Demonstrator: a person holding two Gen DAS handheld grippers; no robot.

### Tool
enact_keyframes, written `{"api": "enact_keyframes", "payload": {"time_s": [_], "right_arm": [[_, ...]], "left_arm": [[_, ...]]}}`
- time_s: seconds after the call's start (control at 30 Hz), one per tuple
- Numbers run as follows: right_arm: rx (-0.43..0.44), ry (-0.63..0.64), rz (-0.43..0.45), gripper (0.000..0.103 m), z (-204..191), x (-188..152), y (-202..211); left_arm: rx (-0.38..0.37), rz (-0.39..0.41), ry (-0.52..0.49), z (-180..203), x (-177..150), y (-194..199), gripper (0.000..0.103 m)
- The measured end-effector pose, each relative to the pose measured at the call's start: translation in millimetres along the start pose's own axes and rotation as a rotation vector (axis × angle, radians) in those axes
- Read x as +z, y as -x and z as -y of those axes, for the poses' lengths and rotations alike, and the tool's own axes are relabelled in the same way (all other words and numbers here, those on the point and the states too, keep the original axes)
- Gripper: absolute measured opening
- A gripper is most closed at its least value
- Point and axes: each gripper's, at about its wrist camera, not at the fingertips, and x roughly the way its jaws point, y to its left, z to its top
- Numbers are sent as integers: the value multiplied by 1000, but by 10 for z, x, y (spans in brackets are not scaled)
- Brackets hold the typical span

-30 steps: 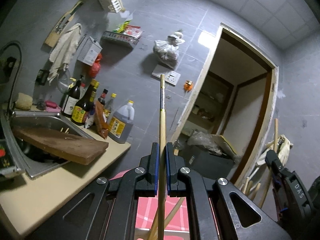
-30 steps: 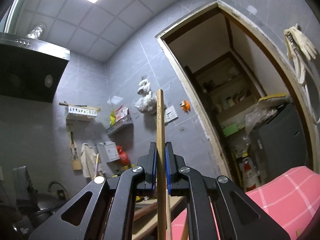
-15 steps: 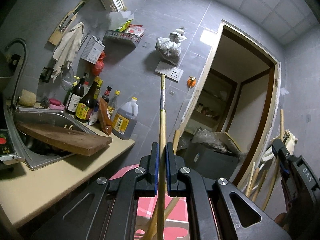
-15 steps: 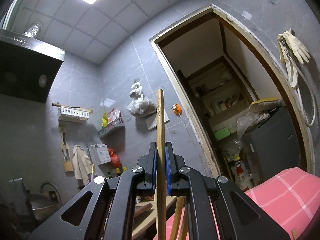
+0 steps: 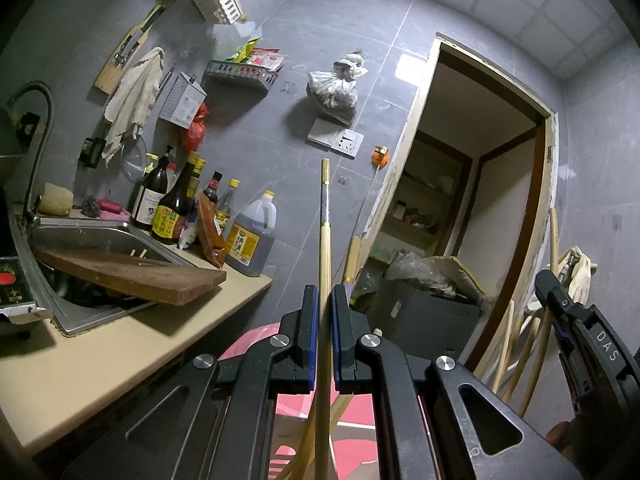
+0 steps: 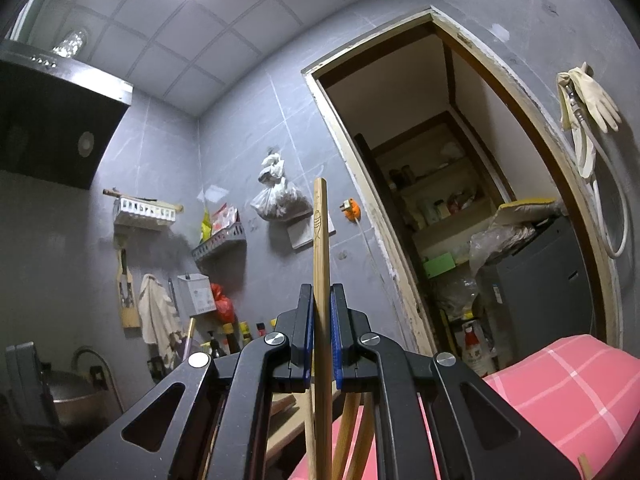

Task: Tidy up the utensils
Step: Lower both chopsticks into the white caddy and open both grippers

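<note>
Left claw (image 5: 322, 312) clamped on slim banded bamboo chopstick (image 5: 324, 232), right claw (image 6: 320, 312) gripping flat engraved wooden chopstick (image 6: 321, 248)

Left claw (image 5: 322, 320) clamps upright chopstick (image 5: 325, 248); sink (image 5: 100, 236) left.

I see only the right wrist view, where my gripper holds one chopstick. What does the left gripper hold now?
Observer: The left gripper is shut on a banded chopstick, dark band near its top.
Operator: My right gripper grips the engraved chopstick. Is the sink free?
Observer: No, a wooden cutting board lies tilted across it.
Operator: What stands at the counter's end?
Observer: A large jug with a yellow cap, beside the bottles.
</note>
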Motion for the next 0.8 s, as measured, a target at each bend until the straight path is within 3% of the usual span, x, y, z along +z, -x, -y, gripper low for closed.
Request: {"api": "enact_keyframes", "payload": {"time_s": [0.43,0.8], "right_arm": [[5,25,-50,6,-44,-92,29],[-13,32,-142,7,-14,-169,115]], "left_arm": [[8,-45,-66,48,-167,73,4],[0,-119,-105,56,-271,84,6]]}}
